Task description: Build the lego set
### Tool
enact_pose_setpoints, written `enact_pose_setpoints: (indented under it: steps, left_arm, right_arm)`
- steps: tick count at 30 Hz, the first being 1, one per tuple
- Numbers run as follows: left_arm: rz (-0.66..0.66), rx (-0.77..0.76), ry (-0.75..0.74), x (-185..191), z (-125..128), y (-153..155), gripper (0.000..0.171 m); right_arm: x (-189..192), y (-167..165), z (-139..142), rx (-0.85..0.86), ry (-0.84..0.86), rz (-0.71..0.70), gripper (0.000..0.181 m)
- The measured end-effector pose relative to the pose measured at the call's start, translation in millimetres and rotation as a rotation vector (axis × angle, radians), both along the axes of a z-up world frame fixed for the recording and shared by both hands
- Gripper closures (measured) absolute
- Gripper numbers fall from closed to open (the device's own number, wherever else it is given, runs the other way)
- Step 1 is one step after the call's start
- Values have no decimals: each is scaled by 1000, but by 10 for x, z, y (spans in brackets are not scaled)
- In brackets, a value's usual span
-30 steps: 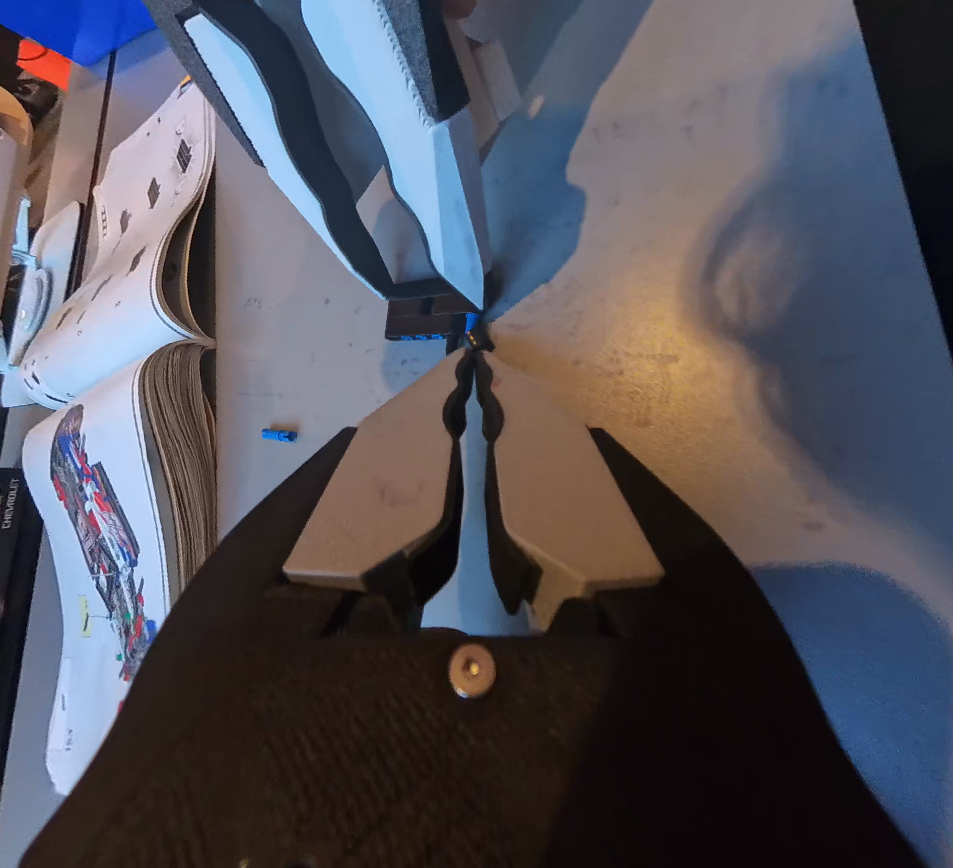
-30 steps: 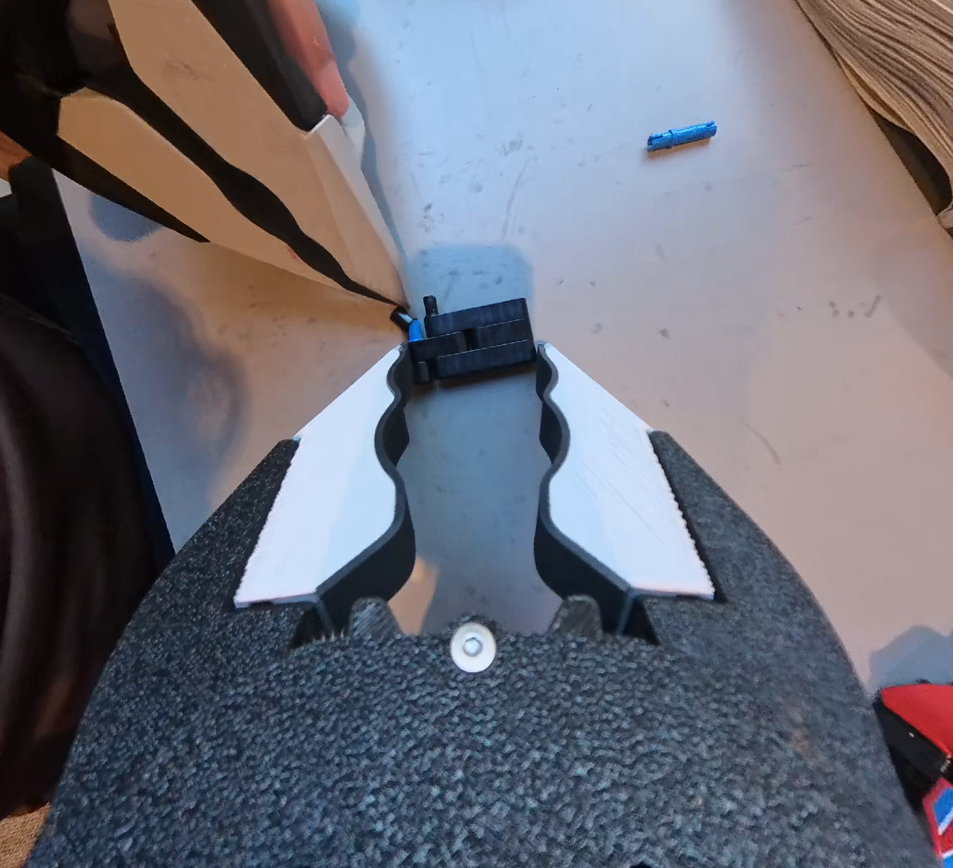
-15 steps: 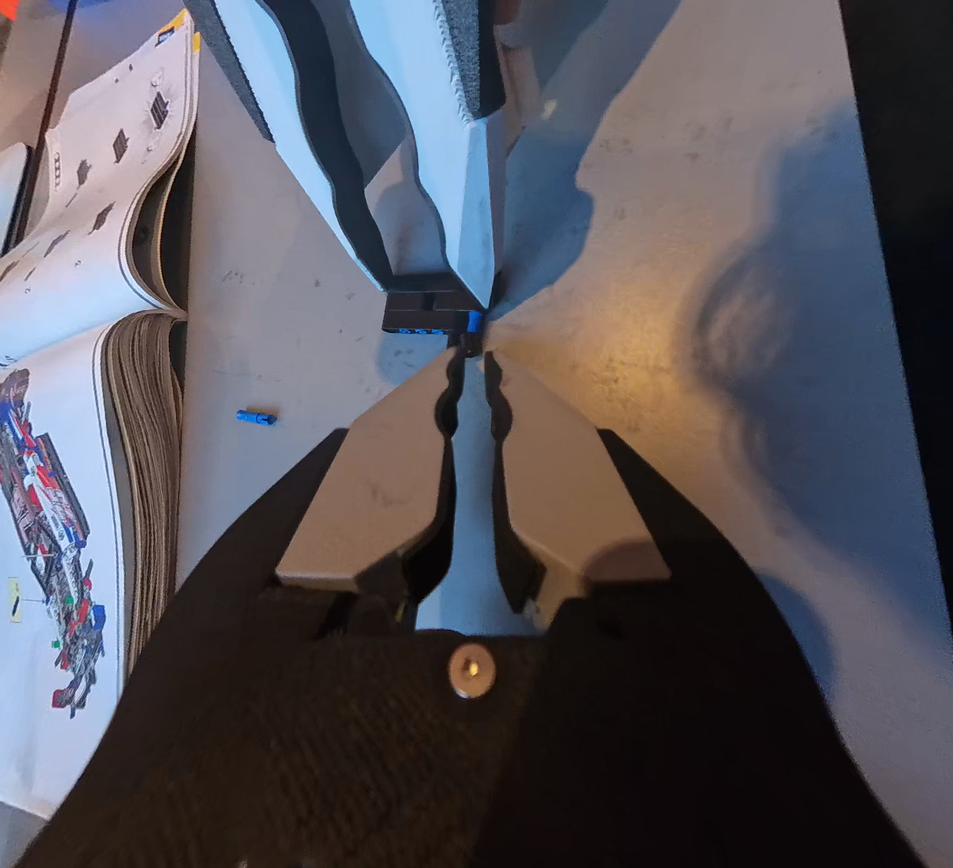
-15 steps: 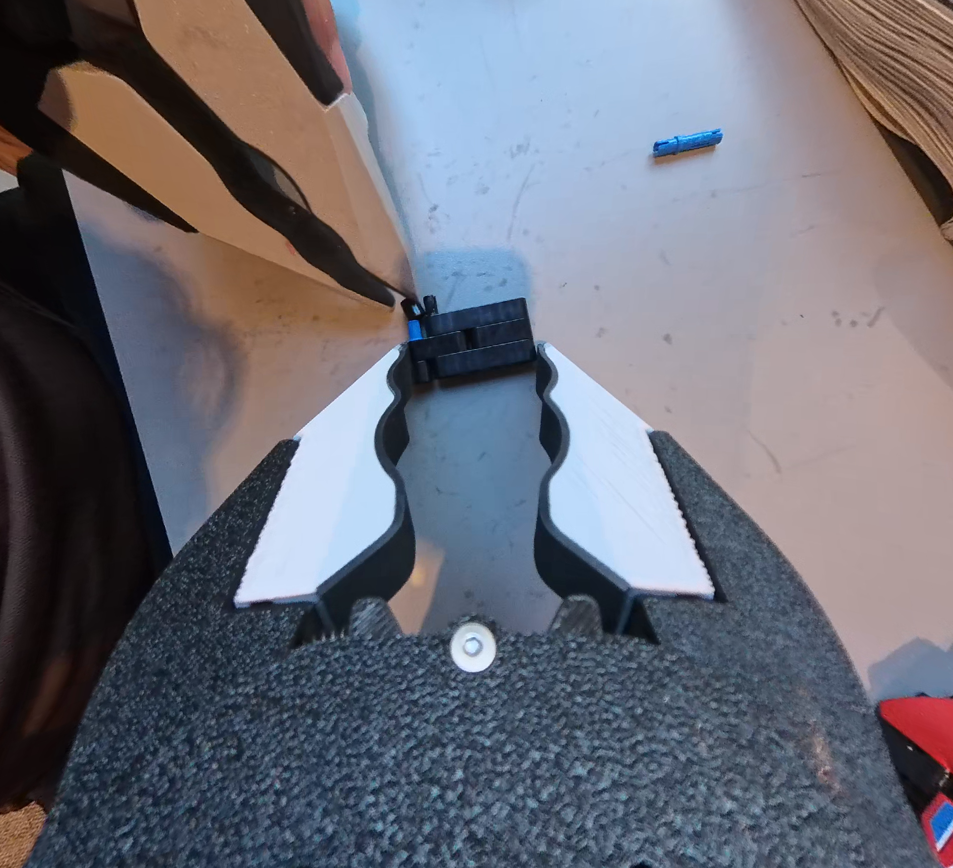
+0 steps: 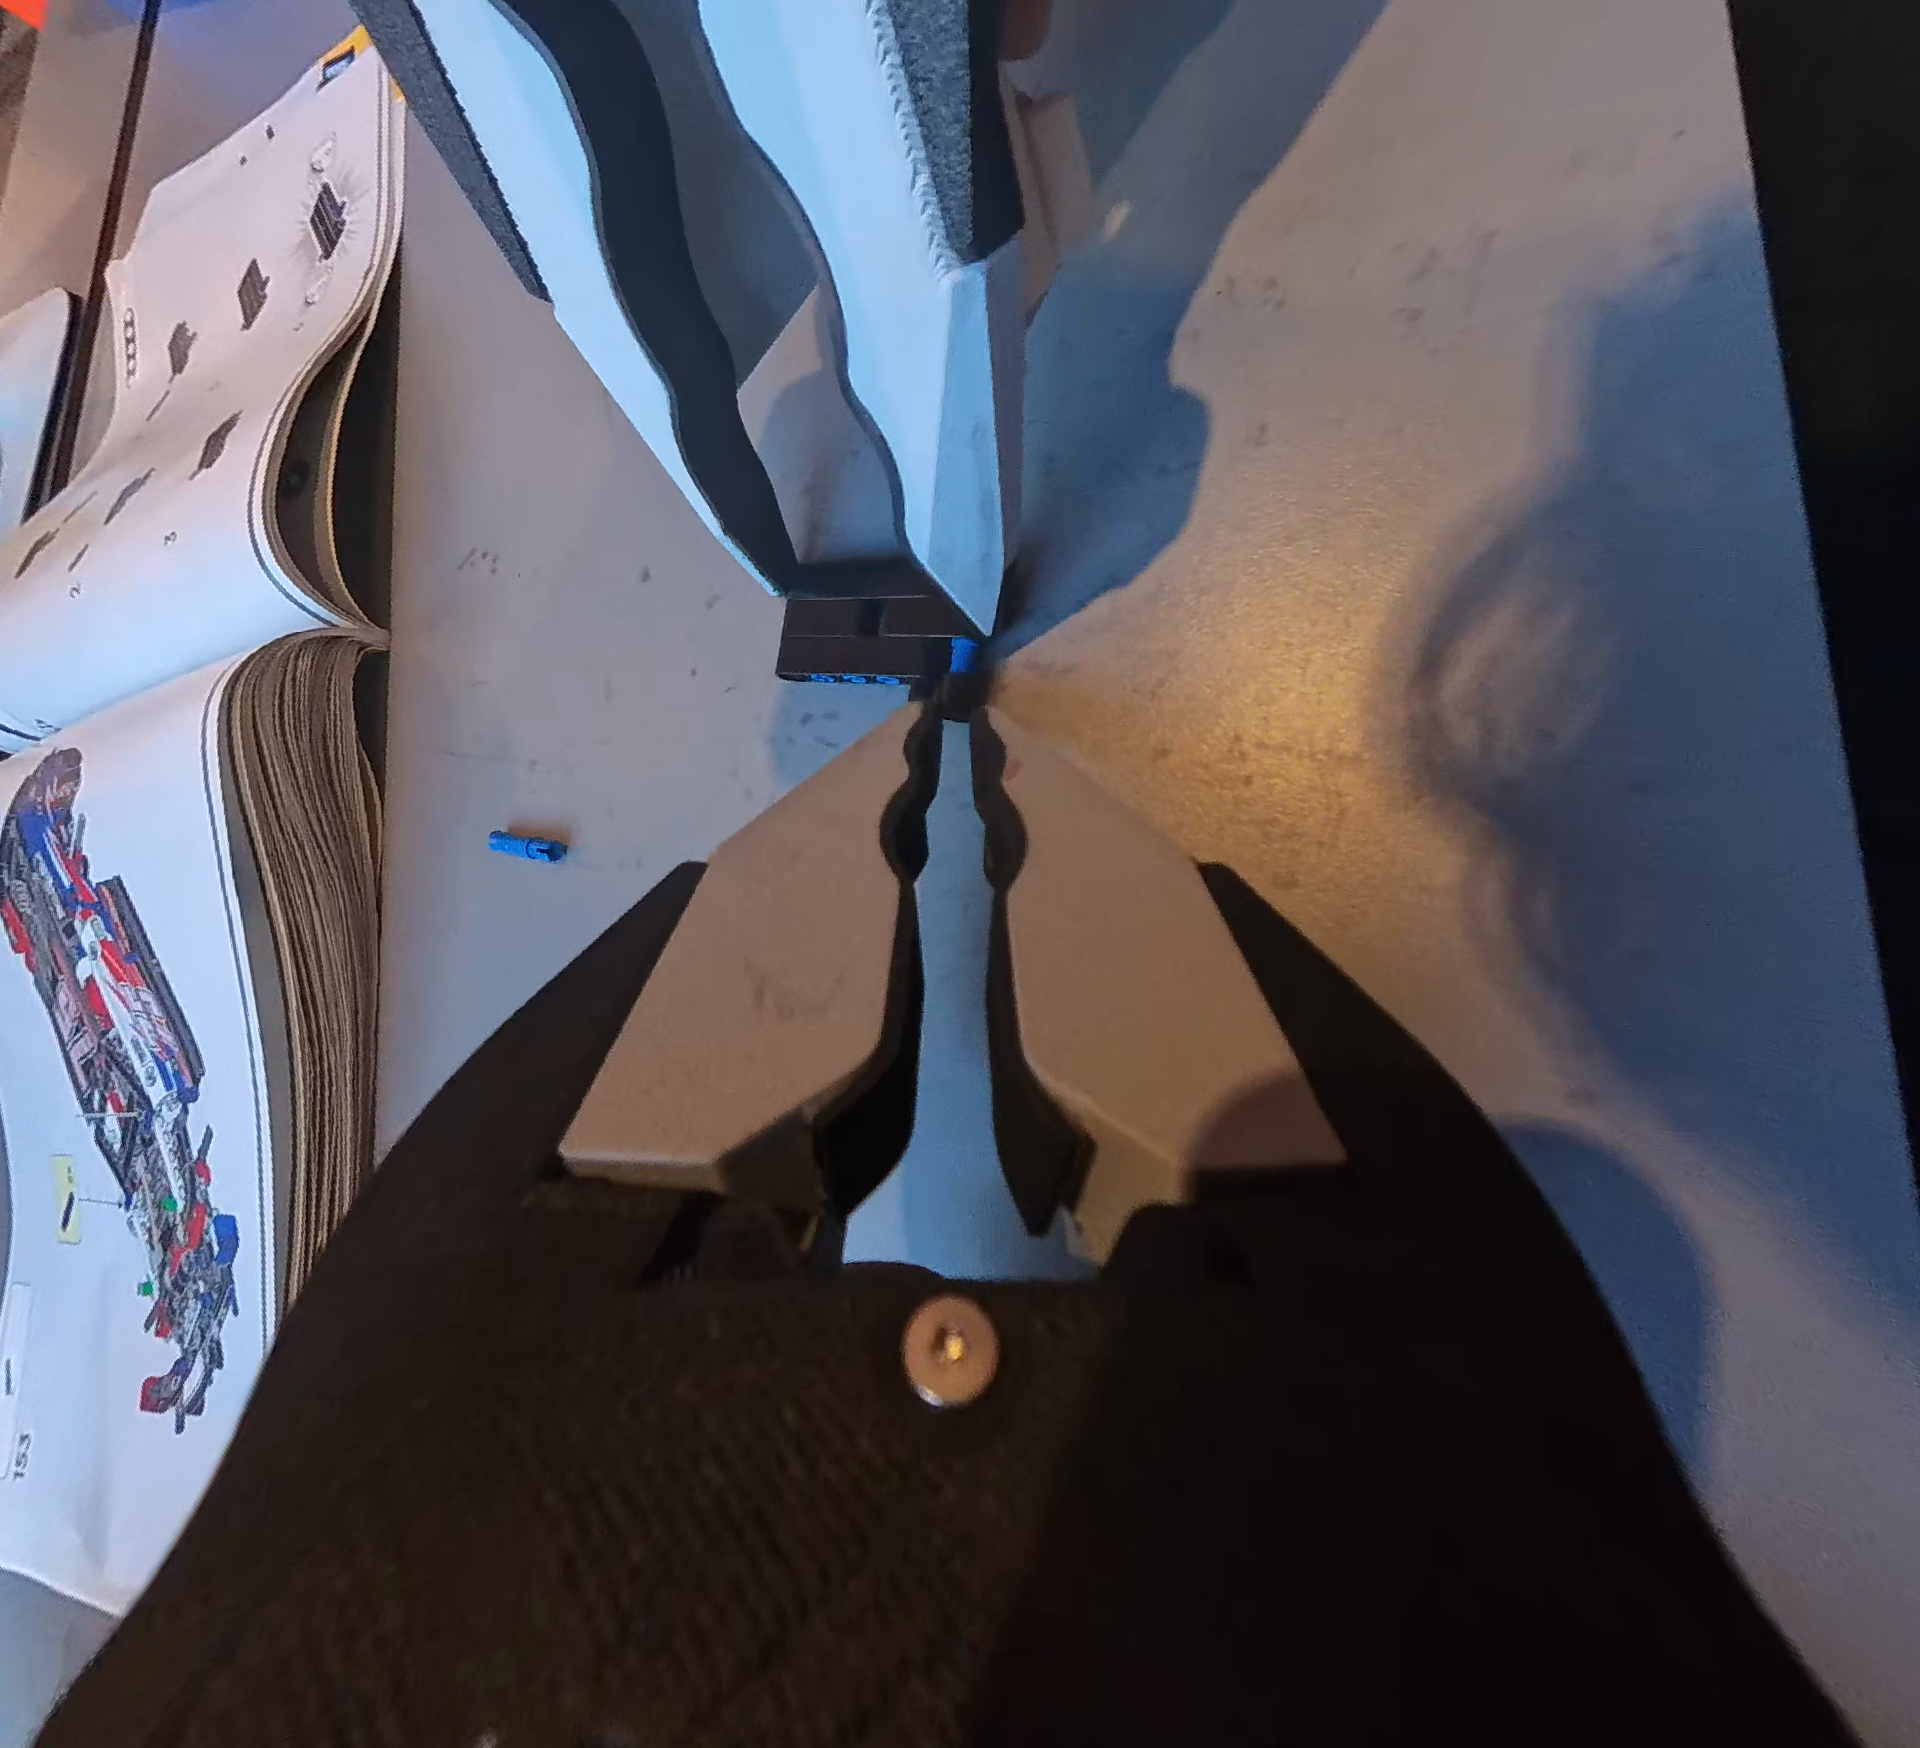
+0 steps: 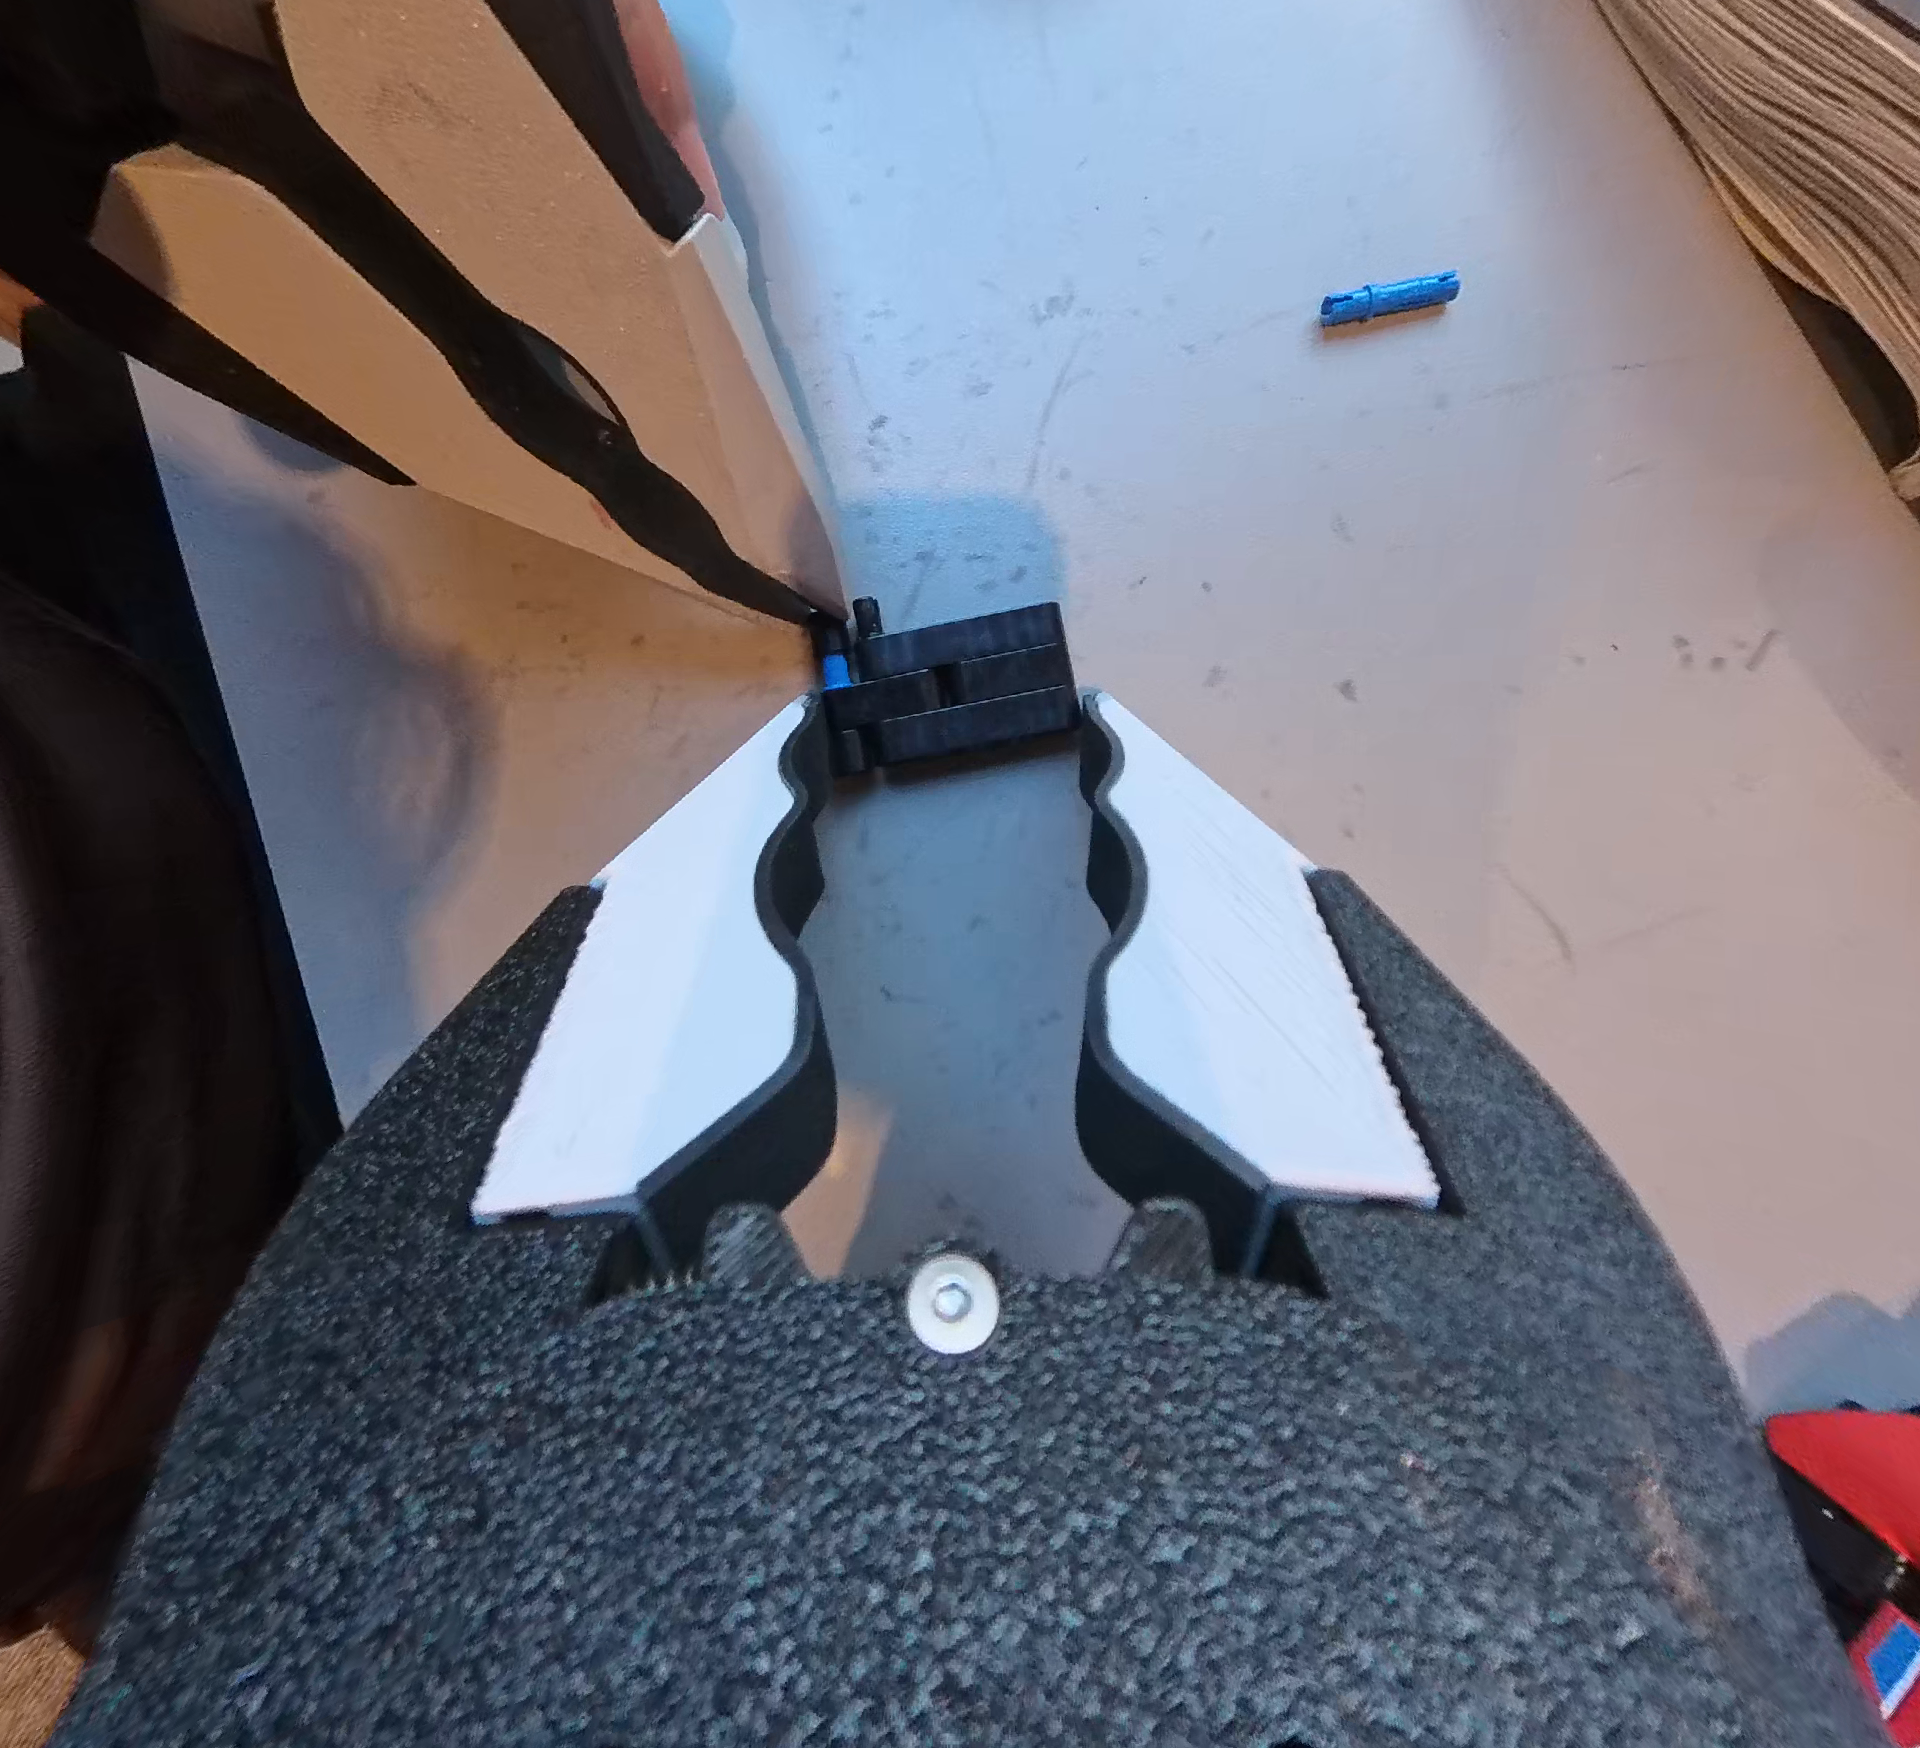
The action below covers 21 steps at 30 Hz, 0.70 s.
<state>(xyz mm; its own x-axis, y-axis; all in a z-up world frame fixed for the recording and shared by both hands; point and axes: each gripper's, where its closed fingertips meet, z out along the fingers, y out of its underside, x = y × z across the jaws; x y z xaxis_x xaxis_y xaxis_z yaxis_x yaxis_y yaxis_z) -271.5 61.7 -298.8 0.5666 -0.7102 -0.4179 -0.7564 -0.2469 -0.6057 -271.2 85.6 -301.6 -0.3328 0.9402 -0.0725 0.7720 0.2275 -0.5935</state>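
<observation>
The black beam stack (image 6: 956, 685), a small block of black lego beams pinned together, is sitting between the fingertips of the right gripper (image 6: 948, 711), whose jaws are closing on its two short ends and appear to be holding it just above the grey table (image 6: 1351, 763). At the stack's left end a blue pin (image 6: 832, 668) is sticking out, with a small black pin (image 6: 864, 615) standing just beyond it. The left gripper (image 5: 954, 711) is pressing in on that same end, its jaws drawn narrow around a small dark piece at the blue pin; what exactly it is pinching is too small to tell. I judge the stack to be light, rigid and smooth-sided, so it is likely to twist or pop free if squeezed off-centre; the flat short ends look like the safest hold, leaving the pin holes clear. The pins are tiny and should need a straight, firm push rather than force. Well apart from the stack, toward the open instruction booklet (image 5: 156, 451), a loose blue pin (image 6: 1390, 298) is lying on the table. Nearer the right gripper's body than the stack, a red part (image 6: 1849, 1501) is showing at the table's edge.
</observation>
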Motion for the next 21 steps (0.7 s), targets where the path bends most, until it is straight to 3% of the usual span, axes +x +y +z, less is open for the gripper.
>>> enact_pose_setpoints:
  steps: [21]
  left_arm:
    - [-51,62,-21,-27,3,-13,170]
  right_arm:
    - [-34,-23,3,1,25,28,133]
